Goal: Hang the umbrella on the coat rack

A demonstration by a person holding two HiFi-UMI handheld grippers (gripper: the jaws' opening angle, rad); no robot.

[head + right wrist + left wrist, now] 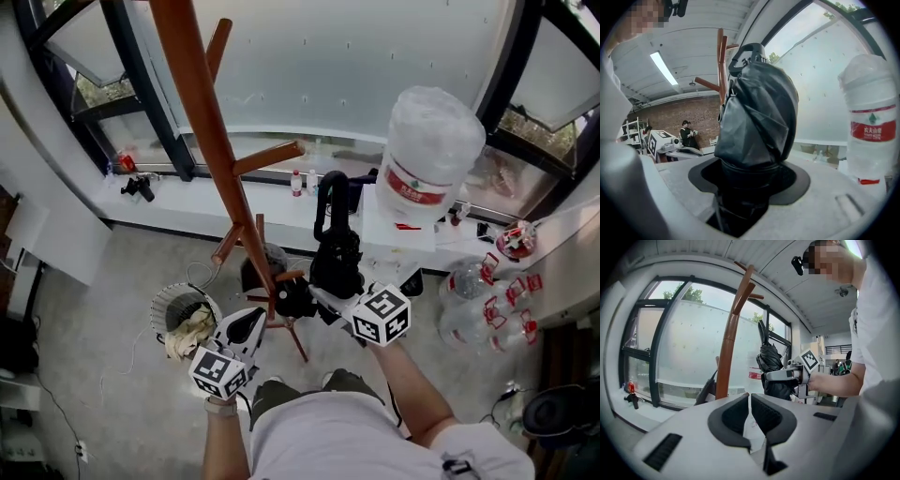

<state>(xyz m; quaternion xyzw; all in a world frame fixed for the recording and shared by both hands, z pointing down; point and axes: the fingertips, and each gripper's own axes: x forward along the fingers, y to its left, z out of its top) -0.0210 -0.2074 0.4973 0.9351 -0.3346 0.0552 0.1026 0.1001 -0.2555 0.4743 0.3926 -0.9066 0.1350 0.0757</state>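
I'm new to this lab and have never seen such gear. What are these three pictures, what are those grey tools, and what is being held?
There is no robot here: a person holds a hand-operated two-jaw gripper in each hand. One picture comes from a camera on the person's head, looking steeply down. The other two come from cameras riding on each gripper, looking along its jaws. The right gripper is closed on a folded black umbrella, held upright. The left gripper holds nothing, and its jaws stand almost together. The brown wooden coat rack rises just ahead, by the window. A large water bottle stands to the right of it in the head view.
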